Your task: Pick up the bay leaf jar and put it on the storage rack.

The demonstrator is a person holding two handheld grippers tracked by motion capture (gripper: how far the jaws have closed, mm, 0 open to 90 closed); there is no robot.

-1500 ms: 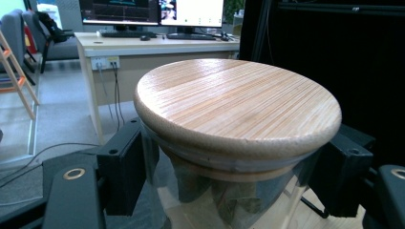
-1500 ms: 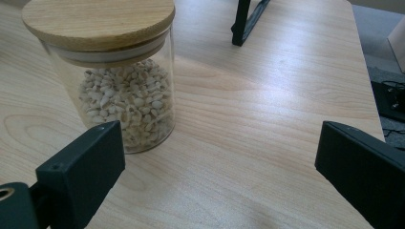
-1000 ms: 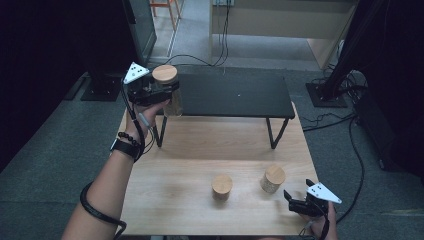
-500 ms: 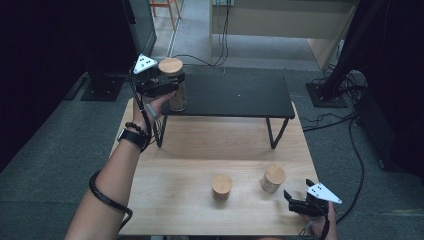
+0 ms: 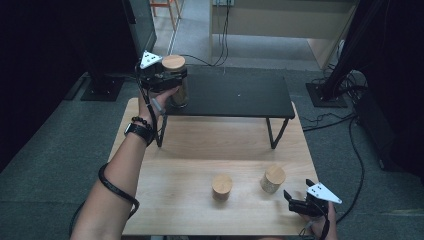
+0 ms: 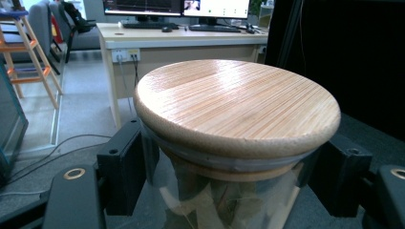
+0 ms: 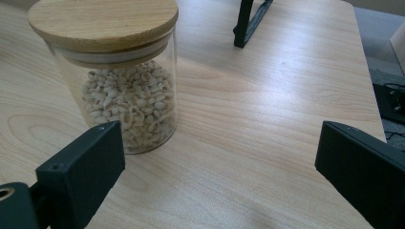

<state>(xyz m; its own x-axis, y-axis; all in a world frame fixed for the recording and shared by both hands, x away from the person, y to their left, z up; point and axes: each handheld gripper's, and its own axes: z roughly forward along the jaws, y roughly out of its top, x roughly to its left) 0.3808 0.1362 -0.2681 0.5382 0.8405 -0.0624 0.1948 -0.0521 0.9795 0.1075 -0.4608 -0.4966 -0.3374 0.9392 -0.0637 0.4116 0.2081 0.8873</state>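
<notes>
Black shelf standing on far half of wooden table. Left gripper holding glass jar over shelf's left end. Two more jars sitting on near table: one at centre, grain jar right of it. Right gripper resting near right corner, just beside grain jar.

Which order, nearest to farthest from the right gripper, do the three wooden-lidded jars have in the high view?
From the right gripper:
1. Jar of pale grains, just up-left of it on the wooden table.
2. Middle jar, farther left on the table.
3. Jar in the left gripper, over the black shelf's far-left corner.
</notes>
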